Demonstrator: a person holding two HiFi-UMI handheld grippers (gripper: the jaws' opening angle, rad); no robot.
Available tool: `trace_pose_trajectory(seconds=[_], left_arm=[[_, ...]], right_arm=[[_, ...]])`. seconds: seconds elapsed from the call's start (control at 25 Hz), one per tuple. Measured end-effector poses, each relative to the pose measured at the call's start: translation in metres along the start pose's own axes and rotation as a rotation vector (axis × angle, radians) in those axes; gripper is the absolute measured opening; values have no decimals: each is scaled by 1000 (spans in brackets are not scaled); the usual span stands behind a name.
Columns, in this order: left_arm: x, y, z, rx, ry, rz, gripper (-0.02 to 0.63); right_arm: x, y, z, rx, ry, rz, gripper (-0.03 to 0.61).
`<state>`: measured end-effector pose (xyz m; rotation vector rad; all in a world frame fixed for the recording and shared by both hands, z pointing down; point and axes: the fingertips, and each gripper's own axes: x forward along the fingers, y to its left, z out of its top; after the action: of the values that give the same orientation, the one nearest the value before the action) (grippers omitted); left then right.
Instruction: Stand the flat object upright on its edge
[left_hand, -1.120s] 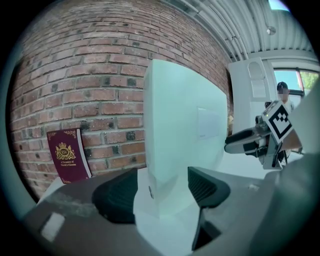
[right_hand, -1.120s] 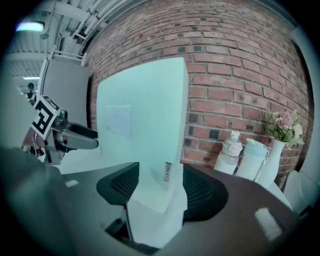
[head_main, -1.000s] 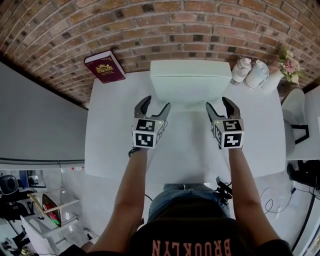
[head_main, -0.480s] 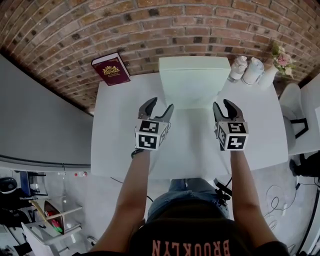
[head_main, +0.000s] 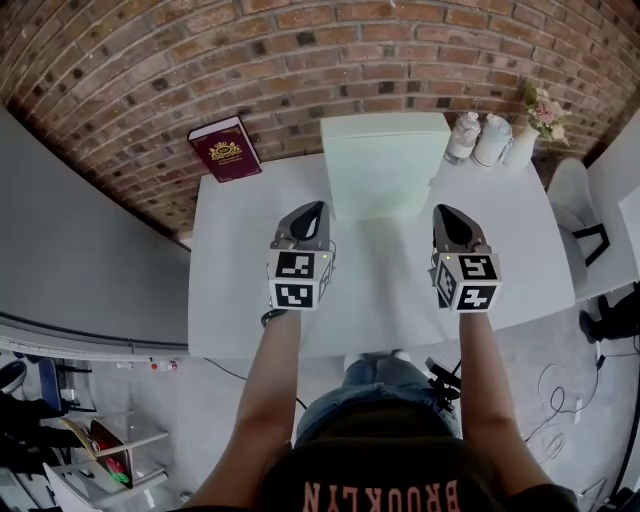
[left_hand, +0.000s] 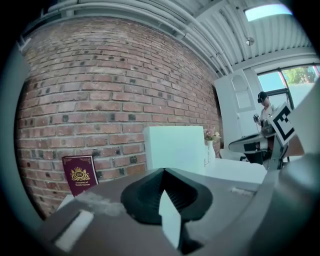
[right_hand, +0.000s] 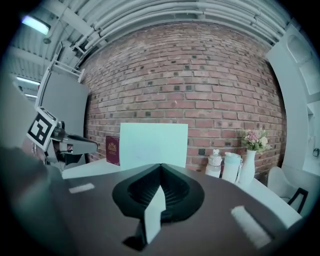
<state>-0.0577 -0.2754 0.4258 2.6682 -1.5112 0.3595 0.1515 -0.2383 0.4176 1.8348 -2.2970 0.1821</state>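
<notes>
— Where's the flat panel (head_main: 385, 165)?
— Upright at the table's (head_main: 230, 290) far edge, by the brick wall (head_main: 400, 50).
— And the tools?
— The left gripper (head_main: 312, 210) and right gripper (head_main: 447, 213) have just closed, jaws together, empty.

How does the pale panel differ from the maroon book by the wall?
The pale green panel is plain; the maroon book bears a gold crest. The panel is far larger than the book. The panel stands at the table's back middle; the book at its back left corner. Both stand upright near the brick wall.
</notes>
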Motion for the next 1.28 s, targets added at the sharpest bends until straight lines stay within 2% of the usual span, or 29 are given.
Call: trace_pose_trajectory(seconds=[0.56, 0.92, 1.28], left_arm=[[-43, -35, 46, -2, -90, 86, -2], [-84, -70, 73, 7, -126, 121, -3], [-117, -97, 93, 23, -152, 153, -2]], right_arm=[[-58, 4, 54, -33, -104, 102, -3], [-102, 12, 75, -47, -145, 188, -3], [-133, 17, 84, -65, -177, 230, -3]])
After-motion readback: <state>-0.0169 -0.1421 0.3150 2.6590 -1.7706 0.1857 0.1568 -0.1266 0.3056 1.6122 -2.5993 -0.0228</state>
